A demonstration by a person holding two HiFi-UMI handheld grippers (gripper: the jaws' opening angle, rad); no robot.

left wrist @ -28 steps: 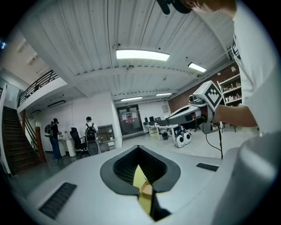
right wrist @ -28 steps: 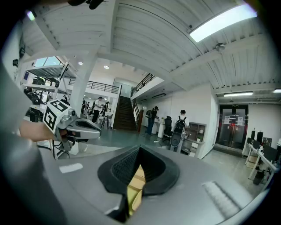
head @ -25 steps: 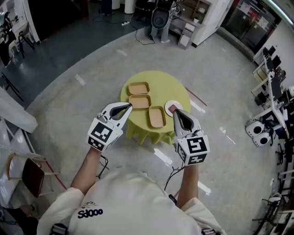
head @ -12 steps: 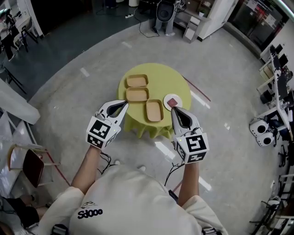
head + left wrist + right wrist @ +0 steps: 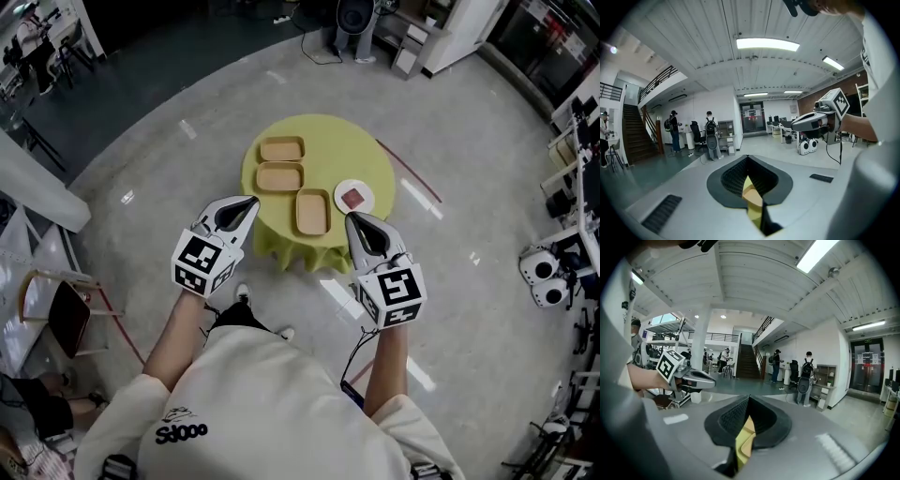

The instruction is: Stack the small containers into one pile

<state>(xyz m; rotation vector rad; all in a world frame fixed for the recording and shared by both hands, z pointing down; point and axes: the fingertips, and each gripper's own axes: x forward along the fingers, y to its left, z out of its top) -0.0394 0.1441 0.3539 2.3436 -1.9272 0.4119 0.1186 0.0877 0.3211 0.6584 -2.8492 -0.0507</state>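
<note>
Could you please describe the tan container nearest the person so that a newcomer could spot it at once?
Find the round table under the yellow-green cloth. Of the three tan containers on it, the near container lies closest to the person, beside the white plate. It alone points lengthwise toward the person; the other two lie crosswise.

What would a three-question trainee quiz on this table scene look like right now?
1. How many shallow tan rectangular containers lie on the round table with yellow-green cloth?
2. True or false: two of the containers are already stacked.
3. The left hand-held gripper is: A) shut and empty; B) shut on a container; C) wide open.
Key: 1) three; 2) false; 3) A.
</note>
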